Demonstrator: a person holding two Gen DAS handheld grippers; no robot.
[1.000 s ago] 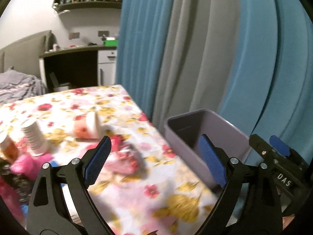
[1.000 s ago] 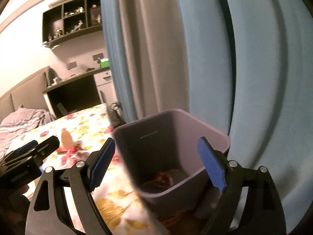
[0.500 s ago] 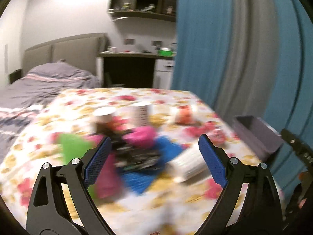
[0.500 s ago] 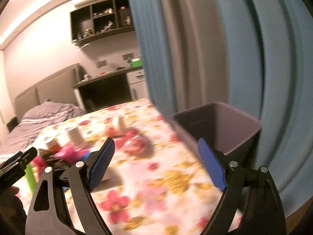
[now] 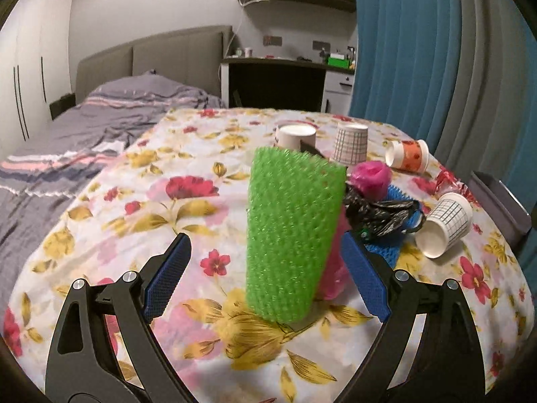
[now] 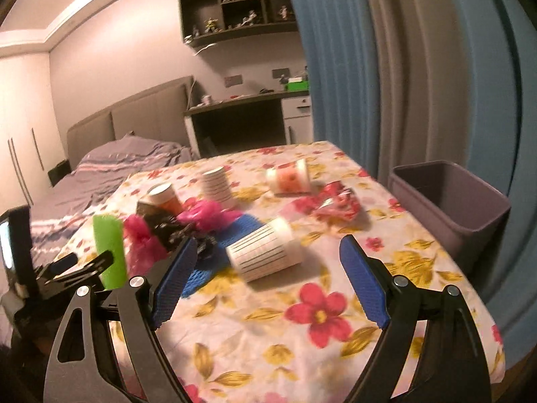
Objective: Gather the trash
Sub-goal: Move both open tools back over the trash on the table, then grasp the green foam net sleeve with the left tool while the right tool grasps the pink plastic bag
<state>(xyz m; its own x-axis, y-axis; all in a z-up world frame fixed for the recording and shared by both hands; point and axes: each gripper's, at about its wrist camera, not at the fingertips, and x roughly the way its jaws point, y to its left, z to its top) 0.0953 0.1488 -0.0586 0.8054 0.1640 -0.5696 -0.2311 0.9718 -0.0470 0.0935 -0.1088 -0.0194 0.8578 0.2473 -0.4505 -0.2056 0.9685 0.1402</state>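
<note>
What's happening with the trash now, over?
Both grippers open, holding nothing. Left gripper lined up on green mesh sleeve. Right gripper faces tipped paper cup. Bin at table edge, nothing blocking.

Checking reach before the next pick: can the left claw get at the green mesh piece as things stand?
Probably yes. The left claw is open, with the green mesh piece standing between its fingers and nothing in front; pink trash crowds its right side.

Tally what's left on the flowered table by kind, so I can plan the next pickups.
Paper cups: 4 (two upright, two on their sides)
Foam net sleeves: 3 (green, blue, pink)
Pink crumpled wads: 1
Black plastic bags: 1
Red foil wrappers: 1
Total: 10
</note>
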